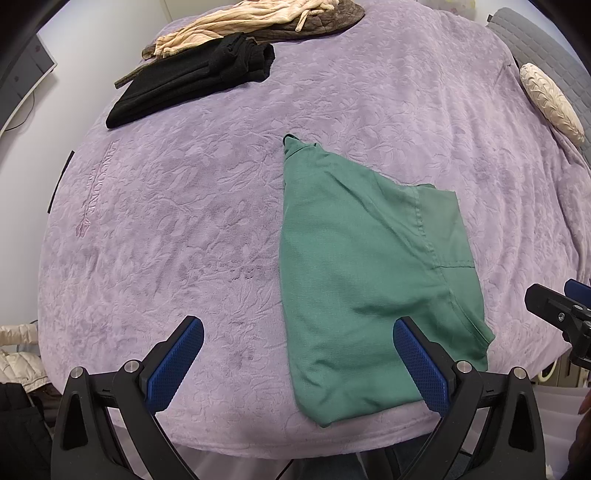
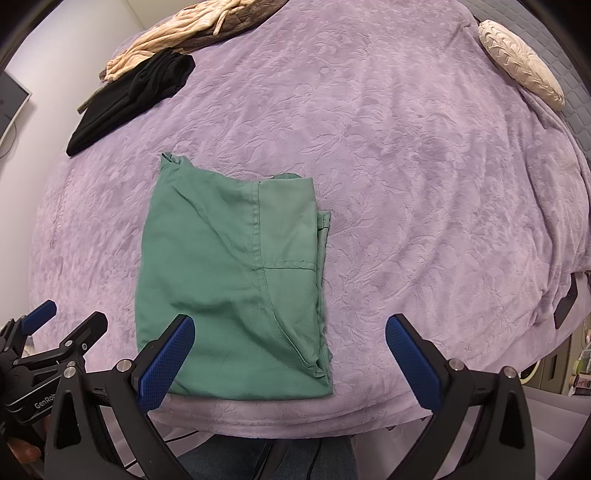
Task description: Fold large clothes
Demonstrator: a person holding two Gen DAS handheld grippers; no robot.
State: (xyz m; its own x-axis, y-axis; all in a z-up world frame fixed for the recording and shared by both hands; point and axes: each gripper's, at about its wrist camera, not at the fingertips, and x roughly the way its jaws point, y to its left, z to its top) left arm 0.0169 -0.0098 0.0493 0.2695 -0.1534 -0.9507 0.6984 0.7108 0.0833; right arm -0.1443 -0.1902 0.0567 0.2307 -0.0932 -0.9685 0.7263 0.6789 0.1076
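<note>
A green garment (image 1: 365,273) lies folded flat in a rough rectangle on the purple bedspread (image 1: 184,206), near the front edge. It also shows in the right wrist view (image 2: 229,280). My left gripper (image 1: 299,332) is open and empty, held above the bed's front edge with its right finger over the garment's near part. My right gripper (image 2: 290,332) is open and empty, its left finger over the garment's near left part. The left gripper also shows at the lower left of the right wrist view (image 2: 62,325).
A folded black garment (image 1: 192,77) and a beige and brown pile (image 1: 258,18) lie at the far left of the bed. A cream cushion (image 1: 550,99) sits at the far right beside a grey quilted headboard (image 1: 535,40). Clothes lie on the floor at left (image 1: 18,369).
</note>
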